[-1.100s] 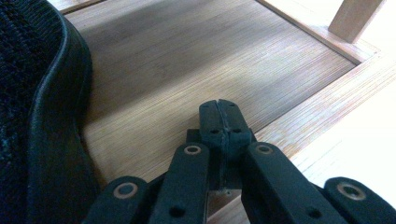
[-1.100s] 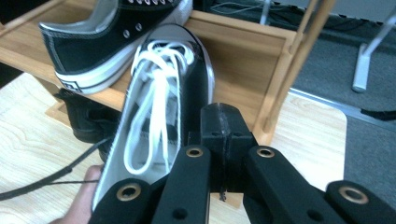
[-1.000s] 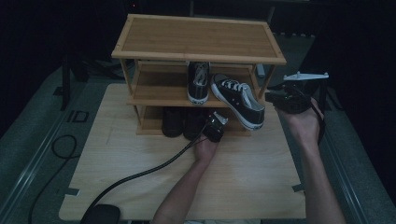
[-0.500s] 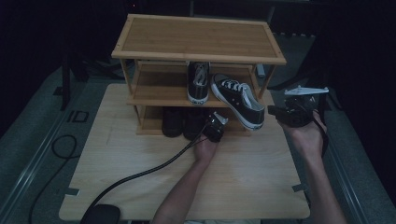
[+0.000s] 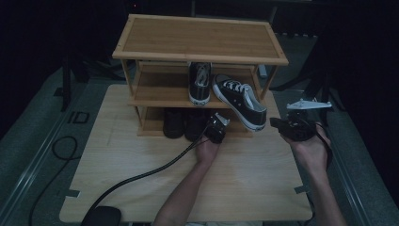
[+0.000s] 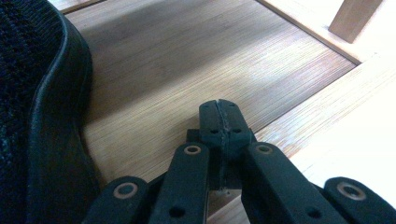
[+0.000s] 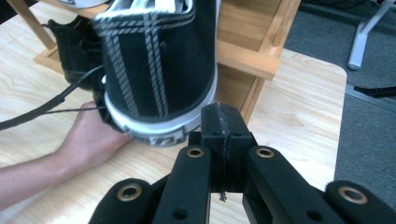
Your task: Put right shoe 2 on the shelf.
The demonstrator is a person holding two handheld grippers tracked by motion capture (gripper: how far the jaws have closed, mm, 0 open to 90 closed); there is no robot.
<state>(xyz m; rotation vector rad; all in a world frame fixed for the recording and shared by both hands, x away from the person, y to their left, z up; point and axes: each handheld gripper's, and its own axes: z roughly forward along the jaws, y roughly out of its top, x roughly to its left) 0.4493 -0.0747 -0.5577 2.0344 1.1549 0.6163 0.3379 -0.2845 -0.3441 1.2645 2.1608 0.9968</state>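
A three-level wooden shoe rack (image 5: 197, 42) stands at the back of the table. On its middle shelf one black-and-white sneaker (image 5: 200, 84) points inward. A second sneaker (image 5: 240, 101) lies angled, its heel overhanging the shelf front. My left gripper (image 5: 216, 128) is at the bottom shelf; its jaws (image 6: 222, 123) are shut and empty, just right of a black shoe (image 6: 37, 116). My right gripper (image 5: 277, 124) is right of the rack. It is shut (image 7: 224, 123) with its tip right below the overhanging sneaker's heel (image 7: 159, 70); contact is unclear.
Dark shoes (image 5: 181, 122) fill the left of the bottom shelf. A rack post (image 7: 266, 51) stands just beyond the right gripper. A black cable (image 5: 141, 176) trails from the left gripper across the light wooden table (image 5: 254, 188). Grey floor surrounds the table.
My right gripper has come down and leftward, closer to the heel of the overhanging sneaker. The left gripper and both sneakers have stayed put.
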